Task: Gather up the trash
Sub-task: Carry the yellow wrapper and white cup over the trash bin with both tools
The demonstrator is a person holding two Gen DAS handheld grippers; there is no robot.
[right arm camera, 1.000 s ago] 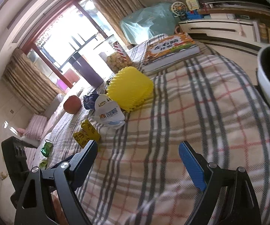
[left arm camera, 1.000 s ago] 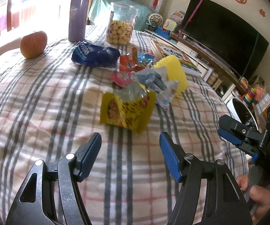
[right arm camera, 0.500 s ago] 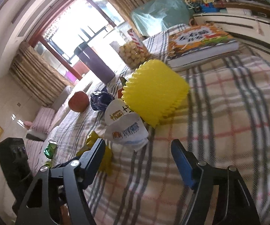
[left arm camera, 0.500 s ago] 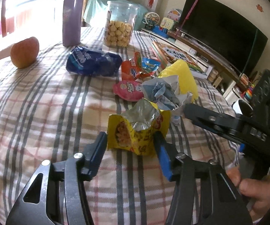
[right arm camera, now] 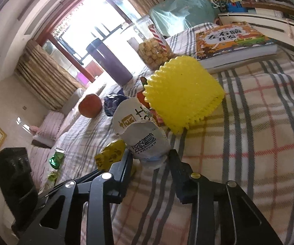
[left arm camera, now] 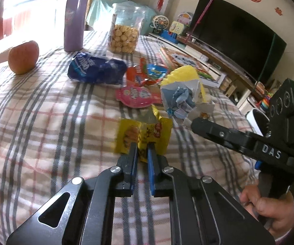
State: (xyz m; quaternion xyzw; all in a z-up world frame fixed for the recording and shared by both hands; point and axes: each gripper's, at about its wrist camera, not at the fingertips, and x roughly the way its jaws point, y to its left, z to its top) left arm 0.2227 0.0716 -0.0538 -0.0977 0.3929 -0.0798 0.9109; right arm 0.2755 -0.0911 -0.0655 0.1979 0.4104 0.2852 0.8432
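On the plaid tablecloth (left arm camera: 44, 122) lies a pile of trash. My left gripper (left arm camera: 141, 150) is shut on the near edge of a yellow snack wrapper (left arm camera: 144, 132), which also shows in the right wrist view (right arm camera: 110, 157). My right gripper (right arm camera: 150, 155) has its jaws closing on a crumpled white wrapper (right arm camera: 147, 143), and both pads touch its sides. One of its fingers (left arm camera: 208, 129) reaches in from the right beside the grey-blue crumpled wrapper (left arm camera: 179, 100). Behind lie a blue bag (left arm camera: 95, 69), red wrappers (left arm camera: 138, 77), a pink lid (left arm camera: 136, 97) and a yellow foam net (right arm camera: 183, 94).
An apple (left arm camera: 23, 58), a purple bottle (left arm camera: 75, 20) and a jar of snacks (left arm camera: 124, 34) stand at the far side. A picture book (right arm camera: 232, 38) lies behind the foam net. A white bin (left arm camera: 257, 120) stands off the table's right edge, below a TV (left arm camera: 234, 34).
The left gripper moved forward to the yellow wrapper and closed on it. The right gripper came in toward the white wrapper, and its jaws narrowed around it.
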